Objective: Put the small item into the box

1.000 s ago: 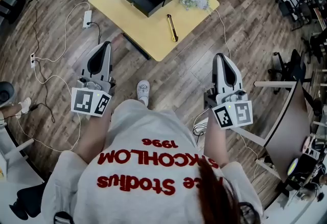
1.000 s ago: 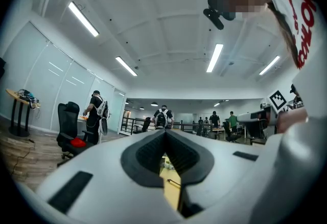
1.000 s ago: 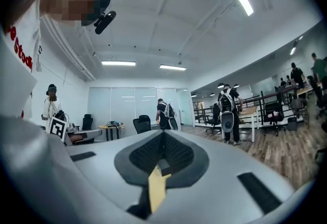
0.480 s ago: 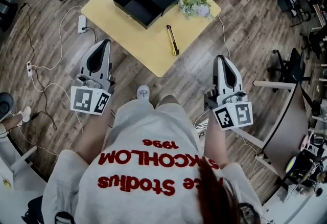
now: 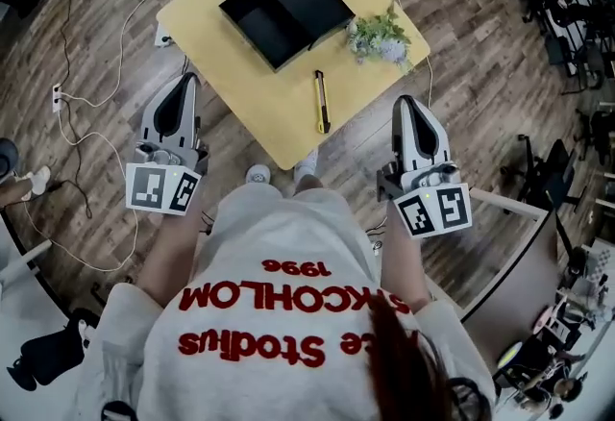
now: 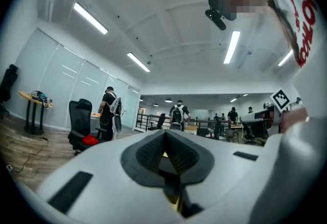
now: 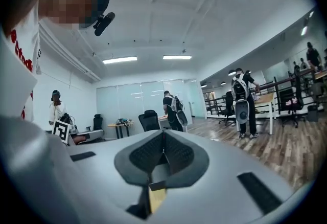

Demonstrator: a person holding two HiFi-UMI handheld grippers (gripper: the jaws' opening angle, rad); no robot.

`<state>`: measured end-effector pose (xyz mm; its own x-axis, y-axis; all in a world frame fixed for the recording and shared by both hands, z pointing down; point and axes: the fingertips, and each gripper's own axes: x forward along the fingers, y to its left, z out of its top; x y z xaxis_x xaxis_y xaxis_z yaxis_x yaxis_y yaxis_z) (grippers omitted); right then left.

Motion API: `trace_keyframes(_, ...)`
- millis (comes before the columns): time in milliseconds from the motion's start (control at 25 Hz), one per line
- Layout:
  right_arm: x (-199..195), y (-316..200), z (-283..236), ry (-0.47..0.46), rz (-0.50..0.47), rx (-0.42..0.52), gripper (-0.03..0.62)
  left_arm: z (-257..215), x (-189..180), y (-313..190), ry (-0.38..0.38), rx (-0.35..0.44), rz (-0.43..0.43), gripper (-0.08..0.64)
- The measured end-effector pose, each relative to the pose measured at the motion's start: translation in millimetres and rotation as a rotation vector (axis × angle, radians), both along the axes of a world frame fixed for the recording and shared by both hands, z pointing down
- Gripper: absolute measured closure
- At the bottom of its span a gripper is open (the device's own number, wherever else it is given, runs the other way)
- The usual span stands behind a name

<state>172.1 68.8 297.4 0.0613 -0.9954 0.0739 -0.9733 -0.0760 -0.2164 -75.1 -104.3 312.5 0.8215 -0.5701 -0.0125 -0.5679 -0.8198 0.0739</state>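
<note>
A slim yellow-and-black small item (image 5: 320, 102) lies on the yellow table (image 5: 279, 121), near its front corner. Behind it sits the black box (image 5: 285, 10), open, with its lid beside it. My left gripper (image 5: 182, 83) hangs over the floor just left of the table, its jaws shut and empty. Right of the table's corner is my right gripper (image 5: 408, 104), also shut with nothing in it. In the left gripper view (image 6: 164, 138) and the right gripper view (image 7: 163, 141) the pads meet, and both grippers point level across an office.
A small bunch of flowers (image 5: 380, 37) stands on the table right of the box. White cables (image 5: 91, 150) and a power strip (image 5: 61, 105) lie on the wooden floor at left. Office chairs (image 5: 567, 6) and a desk (image 5: 524, 246) are at right. Several people stand far off.
The table has come nearer in the head view. Both grippers have moved forward and now flank its front corner. Their jaws stay shut.
</note>
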Motion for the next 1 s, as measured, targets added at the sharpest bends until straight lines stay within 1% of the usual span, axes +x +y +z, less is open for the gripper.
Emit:
trace_keyframes(280,60.6,-59.5,-7.4,0.031,-0.169,0.063,0.586,0.0,23.2,-14.6,0.011,0.034,-0.192,0.554)
trace_keyframes(400,67.2,-74.7,-10.0,0.008,-0.253,0.12,0.586,8.2,27.5,-14.8,0.012,0.036,-0.257,0.554)
trace_keyframes(520,62.7,-90.7,-5.2,0.004,-0.307,0.115,0.586,13.9,24.6,-12.7,0.008,0.028,-0.302,0.554)
trace_keyframes(720,51.5,-109.9,11.4,-0.007,-0.345,0.076,0.586,19.8,16.2,-11.1,-0.011,0.012,-0.345,0.554)
trace_keyframes(920,29.5,-119.4,44.0,-0.049,-0.366,-0.018,0.584,24.6,14.3,-22.0,-0.028,0.009,-0.329,0.554)
trace_keyframes(1000,22.5,-120.4,54.5,-0.055,-0.356,-0.051,0.584,28.5,14.6,-26.7,-0.04,0.006,-0.314,0.554)
